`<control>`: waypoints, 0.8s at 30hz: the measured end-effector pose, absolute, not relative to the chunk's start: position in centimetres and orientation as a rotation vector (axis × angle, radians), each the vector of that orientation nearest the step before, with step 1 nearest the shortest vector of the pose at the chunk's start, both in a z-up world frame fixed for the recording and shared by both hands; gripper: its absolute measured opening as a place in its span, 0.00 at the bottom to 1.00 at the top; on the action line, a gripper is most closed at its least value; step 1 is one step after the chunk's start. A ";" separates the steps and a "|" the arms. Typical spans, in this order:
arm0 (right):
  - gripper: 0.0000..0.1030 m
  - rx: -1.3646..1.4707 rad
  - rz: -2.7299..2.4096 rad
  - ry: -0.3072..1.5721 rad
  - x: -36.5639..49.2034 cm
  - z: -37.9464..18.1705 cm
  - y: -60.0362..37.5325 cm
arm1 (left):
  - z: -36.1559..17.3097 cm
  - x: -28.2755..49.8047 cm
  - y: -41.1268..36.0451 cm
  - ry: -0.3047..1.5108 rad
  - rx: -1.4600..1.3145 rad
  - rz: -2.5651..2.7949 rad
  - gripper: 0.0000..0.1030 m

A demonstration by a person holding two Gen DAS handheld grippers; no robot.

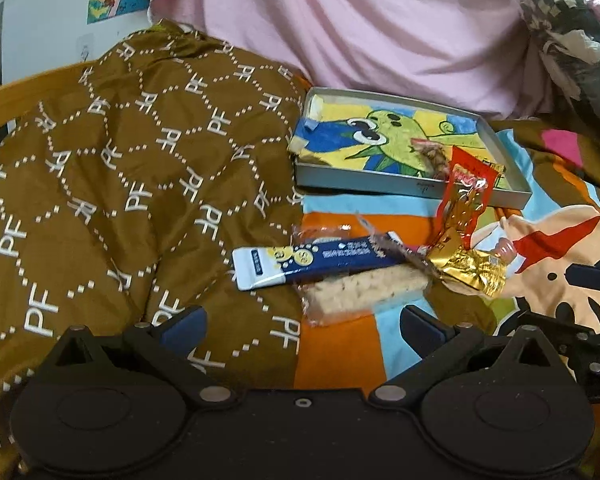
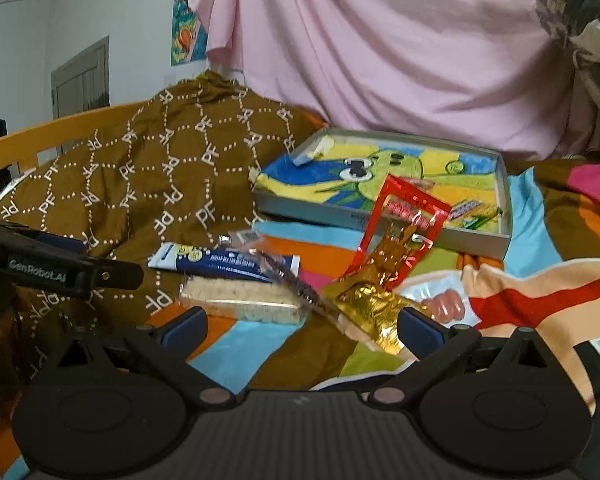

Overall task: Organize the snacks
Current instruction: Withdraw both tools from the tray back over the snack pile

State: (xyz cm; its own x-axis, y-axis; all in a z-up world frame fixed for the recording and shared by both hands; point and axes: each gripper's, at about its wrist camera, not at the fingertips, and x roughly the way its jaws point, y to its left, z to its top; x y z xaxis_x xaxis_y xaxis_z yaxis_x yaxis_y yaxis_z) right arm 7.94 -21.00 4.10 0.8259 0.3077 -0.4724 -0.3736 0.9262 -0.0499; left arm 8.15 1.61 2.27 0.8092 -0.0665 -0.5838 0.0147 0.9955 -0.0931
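Hovering with both tools wide and empty, we see the cereal bar at twelve o'clock of the left tool, long axis crosswise; the tray lies beyond.

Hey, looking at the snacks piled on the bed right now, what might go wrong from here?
The rice bar, blue packet and gold wrapper overlap, so closing on one may drag another. The soft, wrinkled bedding could get pinched too. The tray sits tilted on the bedding, so dropped snacks may slide.
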 end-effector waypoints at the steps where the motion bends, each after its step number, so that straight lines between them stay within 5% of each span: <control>1: 1.00 -0.143 0.364 0.486 8.0 3.9 -21.0 | 2.1 8.2 1.7 0.631 -0.088 -0.041 0.99; 24: 1.00 -0.180 0.347 0.625 10.5 2.4 -20.6 | 1.1 10.1 0.5 0.653 0.062 -0.088 0.99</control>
